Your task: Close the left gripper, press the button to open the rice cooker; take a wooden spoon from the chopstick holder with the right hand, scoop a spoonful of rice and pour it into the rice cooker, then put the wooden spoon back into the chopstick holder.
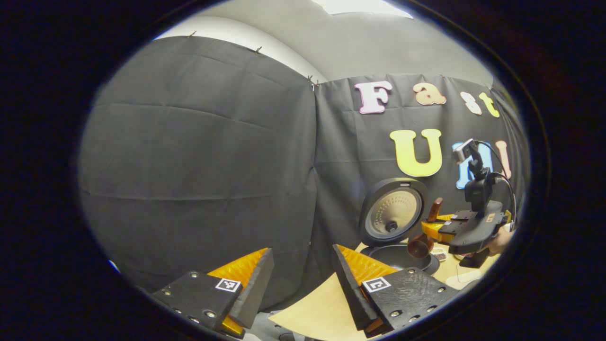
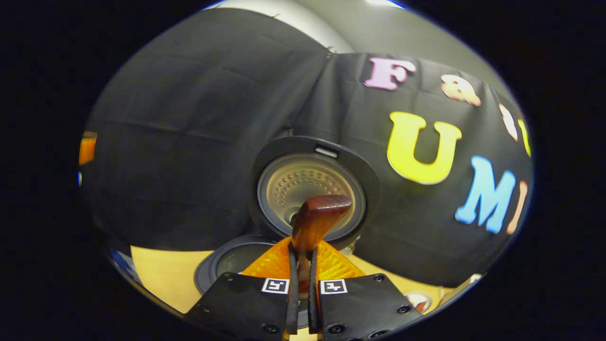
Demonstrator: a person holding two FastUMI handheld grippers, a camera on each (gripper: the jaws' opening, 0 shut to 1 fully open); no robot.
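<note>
The rice cooker stands open on the table, its round lid (image 1: 392,213) upright behind the dark inner pot (image 1: 400,258). My right gripper (image 1: 433,229) is shut on the wooden spoon (image 1: 420,245) and holds it over the pot's right side, bowl end down and handle end up. In the right gripper view, the spoon's handle (image 2: 316,220) sticks up between the shut fingers of the right gripper (image 2: 302,258), with the lid (image 2: 312,189) behind and the pot (image 2: 232,259) below left. My left gripper (image 1: 303,284) is open and holds nothing, well left of the cooker.
A small dish (image 1: 439,255) with dark contents sits right of the pot on the light wooden table (image 1: 322,308). A hand (image 1: 499,241) holds the right gripper. A small round dish (image 2: 419,299) lies at the lower right. Black cloth walls stand close behind.
</note>
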